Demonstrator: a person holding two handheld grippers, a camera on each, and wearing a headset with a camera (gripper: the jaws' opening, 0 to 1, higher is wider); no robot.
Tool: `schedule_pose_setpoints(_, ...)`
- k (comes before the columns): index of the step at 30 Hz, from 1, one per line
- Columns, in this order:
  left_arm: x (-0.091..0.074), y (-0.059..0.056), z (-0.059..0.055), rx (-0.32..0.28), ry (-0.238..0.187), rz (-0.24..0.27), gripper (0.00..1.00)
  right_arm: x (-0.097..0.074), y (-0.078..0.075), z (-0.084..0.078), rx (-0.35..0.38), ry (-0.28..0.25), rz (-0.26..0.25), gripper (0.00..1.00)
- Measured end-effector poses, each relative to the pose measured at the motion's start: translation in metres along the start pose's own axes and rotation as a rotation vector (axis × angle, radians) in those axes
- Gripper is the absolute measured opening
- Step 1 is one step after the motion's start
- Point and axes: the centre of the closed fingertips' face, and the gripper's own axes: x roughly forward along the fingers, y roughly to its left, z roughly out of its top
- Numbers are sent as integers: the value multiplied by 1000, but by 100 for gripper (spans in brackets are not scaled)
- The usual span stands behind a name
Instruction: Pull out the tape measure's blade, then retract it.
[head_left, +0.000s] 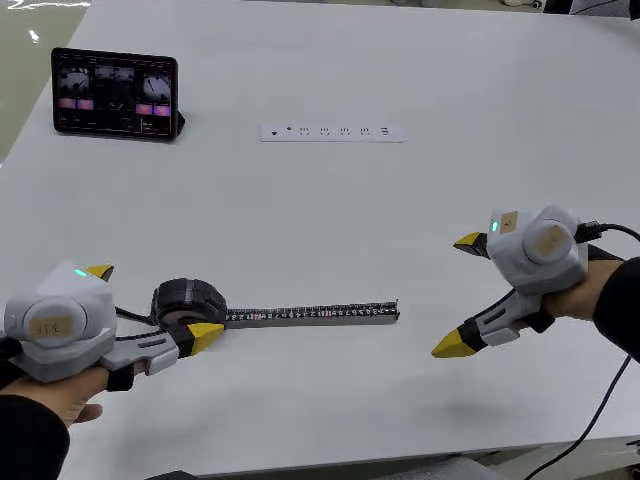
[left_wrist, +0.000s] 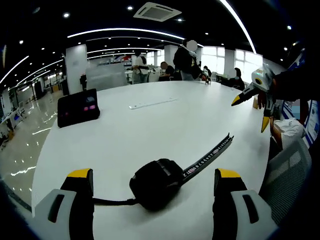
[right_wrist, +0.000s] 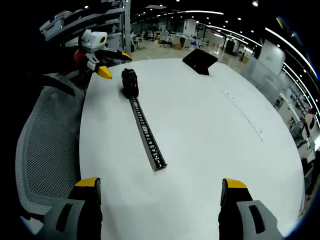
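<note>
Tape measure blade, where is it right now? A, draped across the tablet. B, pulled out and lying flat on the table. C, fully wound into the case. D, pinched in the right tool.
B: the blade runs out from the black case flat along the white table, and the right tool is open and apart from its tip.

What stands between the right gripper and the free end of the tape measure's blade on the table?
Nothing visible does. Bare white table lies between the open right gripper and the free end of the blade. The power strip and the tablet lie farther back, off that path.
</note>
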Motion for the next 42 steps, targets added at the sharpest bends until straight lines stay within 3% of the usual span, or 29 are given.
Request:
schedule_pose_setpoints(5,6,0,1,-4,-21,47,99,12,1,2,-29,32,24,99)
schedule_pose_setpoints(12,18,-10,-1,-23,-31,83,99,29,-4,2,-61,64,49,97)
schedule_pose_setpoints(14,18,-12,0,-37,-49,100,99,31,-4,3,-73,75,49,96)
schedule_pose_setpoints(16,18,-16,3,-30,-71,106,99,35,-6,3,-133,87,43,90)
schedule_pose_setpoints(20,20,-14,1,-40,-98,144,99,45,-8,-3,-138,114,63,87)
schedule_pose_setpoints(22,19,-15,0,-70,-137,171,99,50,-10,-5,-150,127,70,85)
schedule_pose_setpoints(24,19,-22,-7,-56,-135,172,99,54,-11,-4,-153,133,74,84)
schedule_pose_setpoints(26,17,-21,-14,-53,-139,199,99,57,-12,-2,-153,135,79,82)
schedule_pose_setpoints(28,20,-19,-18,-93,-126,197,99,60,-10,-1,-170,137,91,80)
schedule_pose_setpoints(35,27,-6,-13,-115,-164,227,99,71,-10,-1,-194,148,108,70)
schedule_pose_setpoints(42,38,-2,-13,-112,-185,235,99,78,-6,-3,-211,162,134,58)
